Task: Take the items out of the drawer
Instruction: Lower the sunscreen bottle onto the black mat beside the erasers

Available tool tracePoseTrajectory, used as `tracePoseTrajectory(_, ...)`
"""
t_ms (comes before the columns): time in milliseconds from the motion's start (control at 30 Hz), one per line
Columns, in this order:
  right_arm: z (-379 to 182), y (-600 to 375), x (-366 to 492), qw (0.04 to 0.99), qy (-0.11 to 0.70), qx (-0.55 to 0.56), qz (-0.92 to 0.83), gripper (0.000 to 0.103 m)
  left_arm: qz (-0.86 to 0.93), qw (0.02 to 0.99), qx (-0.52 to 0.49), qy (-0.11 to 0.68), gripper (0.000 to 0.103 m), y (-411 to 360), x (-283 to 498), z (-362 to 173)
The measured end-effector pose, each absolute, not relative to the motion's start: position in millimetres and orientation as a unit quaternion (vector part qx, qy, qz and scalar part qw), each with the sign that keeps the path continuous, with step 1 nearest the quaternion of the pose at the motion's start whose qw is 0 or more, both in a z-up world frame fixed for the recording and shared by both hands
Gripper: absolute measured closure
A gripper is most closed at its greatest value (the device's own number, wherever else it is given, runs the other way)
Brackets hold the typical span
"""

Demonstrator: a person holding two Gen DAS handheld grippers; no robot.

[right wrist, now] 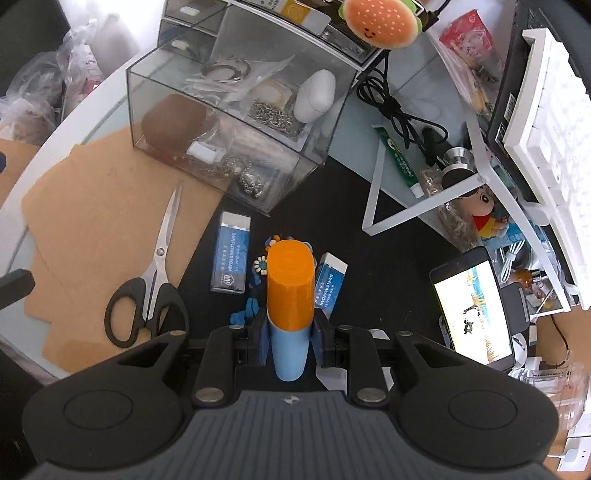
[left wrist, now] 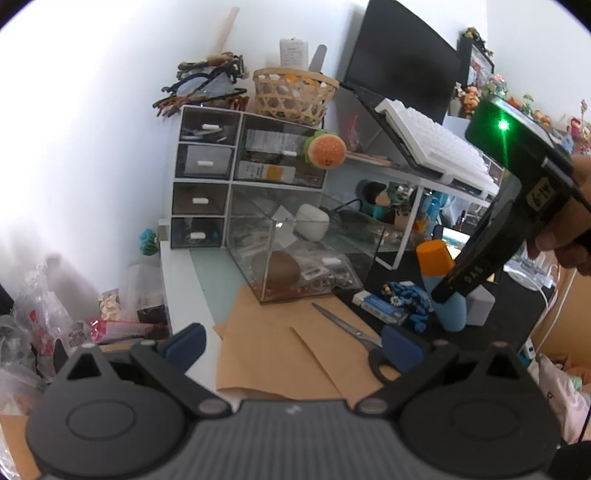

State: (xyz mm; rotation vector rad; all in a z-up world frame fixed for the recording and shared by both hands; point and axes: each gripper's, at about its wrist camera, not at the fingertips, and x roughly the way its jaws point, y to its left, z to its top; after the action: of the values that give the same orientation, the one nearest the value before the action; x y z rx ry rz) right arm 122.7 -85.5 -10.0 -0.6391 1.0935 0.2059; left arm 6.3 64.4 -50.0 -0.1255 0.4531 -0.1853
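A clear drawer (left wrist: 295,254) is pulled out of the white organiser (left wrist: 207,177) onto the desk; it holds a brown oval case (left wrist: 275,271), a white case (left wrist: 312,221), chains and small bags. It also shows in the right wrist view (right wrist: 229,122). My right gripper (right wrist: 290,332) is shut on an orange-and-blue capped tube (right wrist: 290,295), upright above the black mat; in the left wrist view the tube (left wrist: 439,280) stands right of the drawer. My left gripper (left wrist: 291,345) is open and empty, over brown paper (left wrist: 273,354) in front of the drawer.
Scissors (right wrist: 155,273) lie on the brown paper. Two blue erasers (right wrist: 231,258) and a blue beaded item (right wrist: 255,280) lie on the mat. A lit phone (right wrist: 472,310), a white shelf stand (right wrist: 424,206) with keyboard (left wrist: 432,147), cables and a burger plush (right wrist: 380,22) crowd the right.
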Motion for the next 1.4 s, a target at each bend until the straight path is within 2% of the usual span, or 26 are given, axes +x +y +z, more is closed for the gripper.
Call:
tracePoseTrajectory(767,4,-120,146,0.811,0.551,-0.170,0.094,0.077,-0.090,0.967,-0.067,0.229,0.000,63,9,-54)
tracePoseTrajectory(1400,4,-123,138,0.795,0.574,-0.159,0.113,0.077,-0.092,0.966,-0.065,0.231,0.000,62,10,-55)
